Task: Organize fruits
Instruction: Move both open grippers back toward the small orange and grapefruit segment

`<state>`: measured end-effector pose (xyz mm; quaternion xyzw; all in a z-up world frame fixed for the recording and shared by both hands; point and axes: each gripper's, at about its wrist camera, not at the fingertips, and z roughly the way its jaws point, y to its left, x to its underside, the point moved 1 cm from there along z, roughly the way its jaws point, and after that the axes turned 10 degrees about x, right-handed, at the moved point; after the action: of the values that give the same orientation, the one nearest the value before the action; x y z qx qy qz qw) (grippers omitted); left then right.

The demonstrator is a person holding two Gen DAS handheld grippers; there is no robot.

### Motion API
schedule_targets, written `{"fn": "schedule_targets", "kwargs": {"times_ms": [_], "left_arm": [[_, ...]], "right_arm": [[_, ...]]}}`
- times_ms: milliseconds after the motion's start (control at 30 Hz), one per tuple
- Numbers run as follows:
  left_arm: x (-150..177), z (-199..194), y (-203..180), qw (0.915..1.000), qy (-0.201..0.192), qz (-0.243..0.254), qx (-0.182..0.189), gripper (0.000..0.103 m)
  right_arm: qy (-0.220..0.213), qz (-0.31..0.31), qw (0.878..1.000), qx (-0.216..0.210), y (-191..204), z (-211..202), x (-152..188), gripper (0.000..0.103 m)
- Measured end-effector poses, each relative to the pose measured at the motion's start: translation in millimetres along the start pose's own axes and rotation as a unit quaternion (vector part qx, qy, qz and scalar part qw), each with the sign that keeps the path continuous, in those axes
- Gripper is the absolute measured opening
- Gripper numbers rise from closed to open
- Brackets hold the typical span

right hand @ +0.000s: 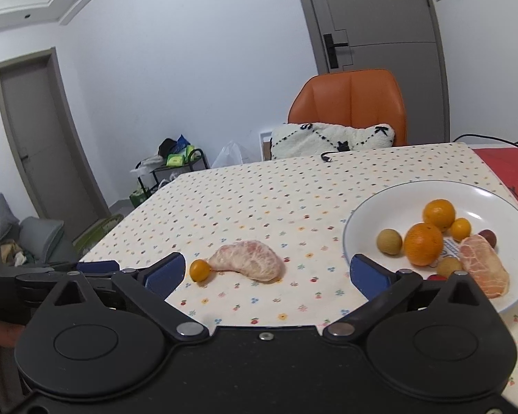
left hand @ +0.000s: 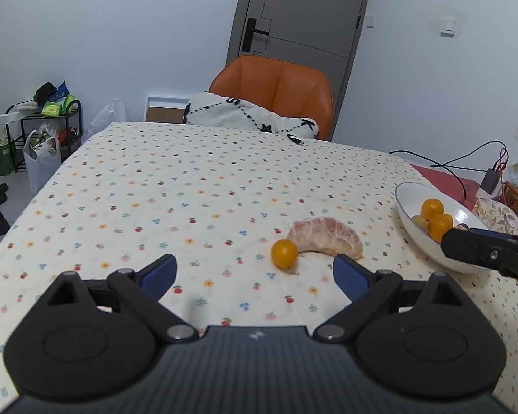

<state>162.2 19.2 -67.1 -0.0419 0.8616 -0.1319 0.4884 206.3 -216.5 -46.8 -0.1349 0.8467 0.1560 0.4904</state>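
A peeled pomelo segment [left hand: 324,238] [right hand: 248,260] lies on the dotted tablecloth, with a small yellow fruit [left hand: 284,253] [right hand: 200,270] touching its left end. My left gripper [left hand: 255,269] is open and empty, just short of the yellow fruit. My right gripper [right hand: 267,269] is open and empty too, and the segment lies just ahead of its gap. A white plate [right hand: 362,214] [left hand: 407,207] on the right holds two oranges [right hand: 423,243], a second pomelo segment [right hand: 483,265] and several small fruits. In the left wrist view one right finger [left hand: 480,250] reaches over the plate's near rim.
An orange chair [left hand: 276,82] with a white pillow [left hand: 248,115] stands at the table's far edge. A black cable [left hand: 295,139] lies near it. Right of the plate are a red cloth [right hand: 507,169], wires and a charger [left hand: 490,179]. A cluttered rack and bags [left hand: 41,138] stand on the floor at left.
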Motion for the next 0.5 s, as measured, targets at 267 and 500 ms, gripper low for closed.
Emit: {"fn": "schedule_targets", "kwargs": {"times_ms": [267,500], "left_arm": [[3,1,9,0.9997,0.012,0.016,0.011,0.096],[3,9,14,0.9992,0.023,0.028,0.015,0.094]], "right_arm": [[0.016,-0.021,1.000,0.004,17,10,-2,0.103],[0.034,-0.043,0.998,0.008,28,26,-2,0.103]]}}
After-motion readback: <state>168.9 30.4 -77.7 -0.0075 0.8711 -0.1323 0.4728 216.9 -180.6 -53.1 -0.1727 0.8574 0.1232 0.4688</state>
